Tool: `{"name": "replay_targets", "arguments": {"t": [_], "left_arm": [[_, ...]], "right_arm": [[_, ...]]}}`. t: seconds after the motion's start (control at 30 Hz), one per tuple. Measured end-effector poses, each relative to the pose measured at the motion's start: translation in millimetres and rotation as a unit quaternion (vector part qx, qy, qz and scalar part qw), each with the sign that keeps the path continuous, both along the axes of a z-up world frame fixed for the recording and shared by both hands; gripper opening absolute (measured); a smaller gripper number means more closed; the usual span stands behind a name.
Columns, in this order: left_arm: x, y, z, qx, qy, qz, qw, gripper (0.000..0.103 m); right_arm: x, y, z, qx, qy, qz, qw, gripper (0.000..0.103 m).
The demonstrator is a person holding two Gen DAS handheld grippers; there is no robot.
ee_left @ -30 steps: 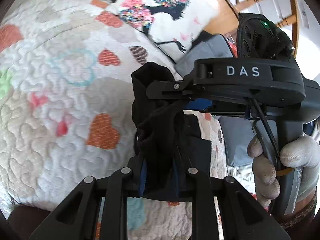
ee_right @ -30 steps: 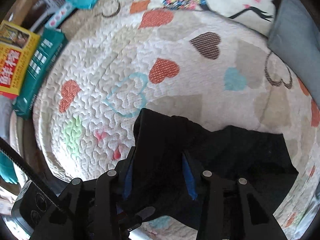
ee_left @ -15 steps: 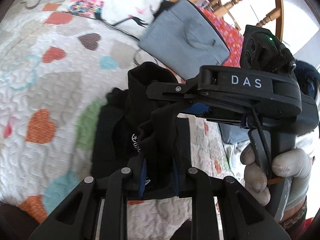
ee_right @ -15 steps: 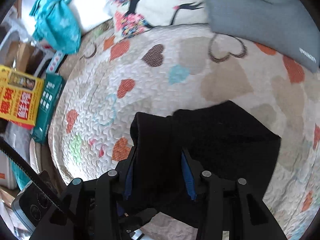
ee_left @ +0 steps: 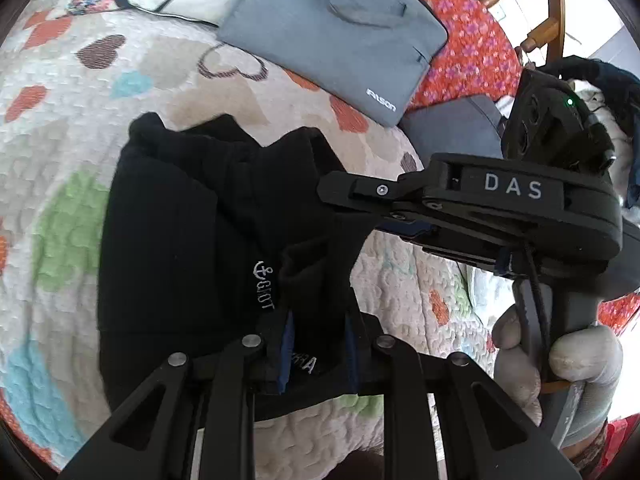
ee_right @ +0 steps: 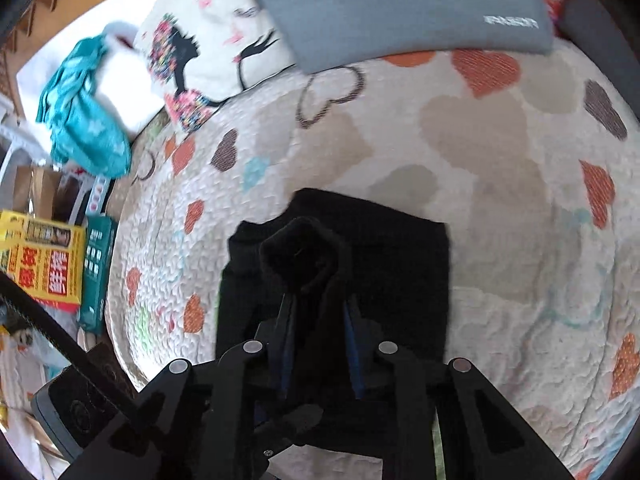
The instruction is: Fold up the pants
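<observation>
The black pants (ee_left: 180, 240) lie folded over on the heart-patterned quilt (ee_left: 60, 152), with small white lettering near the fold. My left gripper (ee_left: 316, 344) is shut on a bunched edge of the pants at the near side. My right gripper (ee_right: 318, 316) is shut on another bunched edge of the pants (ee_right: 380, 260). In the left wrist view the right gripper's body (ee_left: 500, 208) reaches in from the right, its fingers buried in the black cloth just above my left gripper.
A folded grey garment (ee_left: 332, 32) lies at the far side of the quilt, next to a white printed pillow (ee_right: 216, 48). A teal cloth (ee_right: 84, 120) and yellow and green boxes (ee_right: 52, 264) lie off the quilt's left edge. A wooden chair (ee_left: 536, 4) stands behind.
Both grippers have carried the held pants edges across the quilt toward the grey garment, laying the black cloth over itself. Both stay shut on the fabric.
</observation>
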State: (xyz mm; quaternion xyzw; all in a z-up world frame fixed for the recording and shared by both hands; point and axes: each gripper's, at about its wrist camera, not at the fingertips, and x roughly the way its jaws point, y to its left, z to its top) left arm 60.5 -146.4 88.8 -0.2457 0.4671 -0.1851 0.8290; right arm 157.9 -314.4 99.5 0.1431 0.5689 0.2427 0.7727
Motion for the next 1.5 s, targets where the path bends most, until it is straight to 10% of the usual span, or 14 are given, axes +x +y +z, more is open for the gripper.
{"name": "replay_targets", "arguments": {"t": [0.27, 0.47, 0.63, 0.93, 1.5], "left_arm": [[2, -37, -13, 0.03, 0.009, -0.024, 0.9992, 0.021], [-8, -54, -10, 0.011, 0.012, -0.061, 0.998, 0.05], [-27, -49, 10, 0.009, -0.013, -0.111, 0.9937, 0.054], [-21, 20, -1, 0.017, 0.005, -0.017, 0.9997, 0.054], [-14, 20, -23, 0.053, -0.004, -0.037, 0.9979, 0.055]], "right_arm": [[4, -46, -25, 0.015, 0.016, -0.037, 0.999, 0.024], [4, -68, -50, -0.038, 0.022, -0.072, 0.996, 0.037], [-5, -105, -54, -0.008, 0.021, -0.128, 0.992, 0.041], [-45, -115, -21, 0.132, -0.02, -0.129, 0.983, 0.042], [-64, -67, -69, 0.093, 0.006, -0.161, 0.983, 0.046]]}}
